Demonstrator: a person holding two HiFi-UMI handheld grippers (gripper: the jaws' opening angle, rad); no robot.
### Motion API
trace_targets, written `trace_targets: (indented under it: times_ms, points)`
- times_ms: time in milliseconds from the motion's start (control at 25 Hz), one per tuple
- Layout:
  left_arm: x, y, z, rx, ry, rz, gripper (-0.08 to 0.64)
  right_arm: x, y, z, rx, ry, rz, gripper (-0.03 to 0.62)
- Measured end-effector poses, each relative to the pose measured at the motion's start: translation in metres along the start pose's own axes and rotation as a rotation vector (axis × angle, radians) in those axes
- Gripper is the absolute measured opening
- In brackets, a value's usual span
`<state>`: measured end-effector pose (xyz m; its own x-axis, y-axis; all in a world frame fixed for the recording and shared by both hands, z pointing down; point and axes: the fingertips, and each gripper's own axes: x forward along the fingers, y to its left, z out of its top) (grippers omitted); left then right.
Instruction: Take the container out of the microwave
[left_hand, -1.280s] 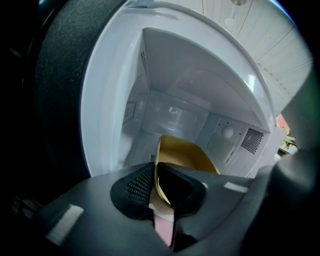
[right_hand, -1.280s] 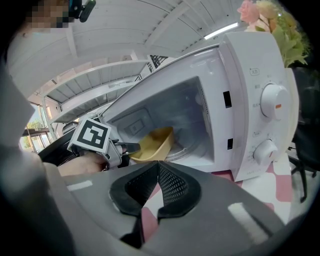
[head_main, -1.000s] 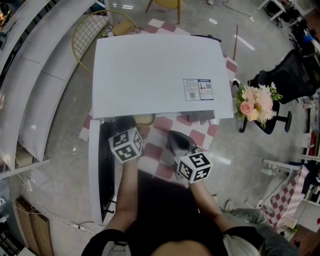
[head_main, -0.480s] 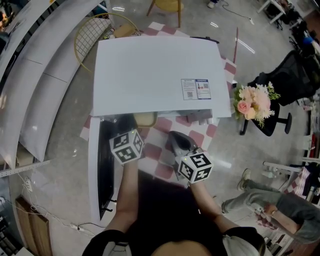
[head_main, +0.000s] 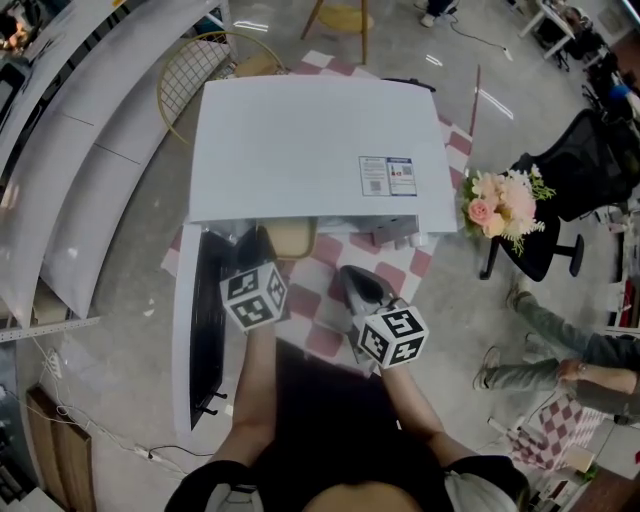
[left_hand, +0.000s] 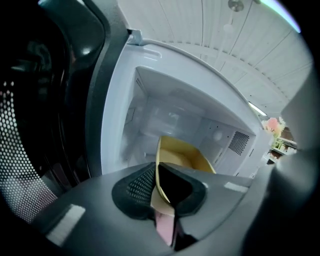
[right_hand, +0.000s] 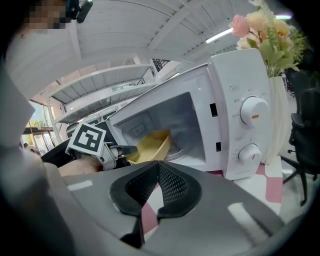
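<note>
1. The left gripper (left_hand: 157, 186) is clenched on one side wall of the yellow container (left_hand: 183, 156), one pad inside and one outside.
2. The container sits at the mouth of the white microwave (head_main: 310, 140). It is not yet clear of the cavity, and the door (head_main: 186, 330) stands swung out to the left.
3. The right gripper (right_hand: 159, 171) hangs in front with its jaws pressed together on nothing, well apart from the container.
4. Risk: a pinch on one wall gives the container little support. Drawn out fast, it may sag or twist about the pads and slip free.
5. Risk: its far edge could catch the cavity sill, or the arm could knock the door.
6. From here I cannot tell whether anything lies inside it; if so, a tilt would spill it onto the checked cloth (head_main: 322, 300).
</note>
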<state>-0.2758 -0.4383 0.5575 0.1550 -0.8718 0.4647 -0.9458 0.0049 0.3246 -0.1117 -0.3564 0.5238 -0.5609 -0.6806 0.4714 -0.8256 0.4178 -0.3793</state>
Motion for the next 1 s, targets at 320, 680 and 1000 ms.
trace_targets:
  times_ms: [320, 680, 1000]
  points:
    - [-0.017, -0.003, -0.004, -0.007, -0.016, 0.02, 0.026, -0.01, 0.003, -0.003, -0.014, 0.001, 0.03, 0.0]
    - [-0.036, -0.007, -0.013, -0.012, -0.029, 0.038, 0.026, -0.024, 0.004, -0.009, -0.028, 0.002, 0.057, 0.002]
    - [-0.053, -0.007, -0.022, -0.027, -0.038, 0.06, 0.026, -0.038, 0.003, -0.014, -0.034, 0.0, 0.073, 0.001]
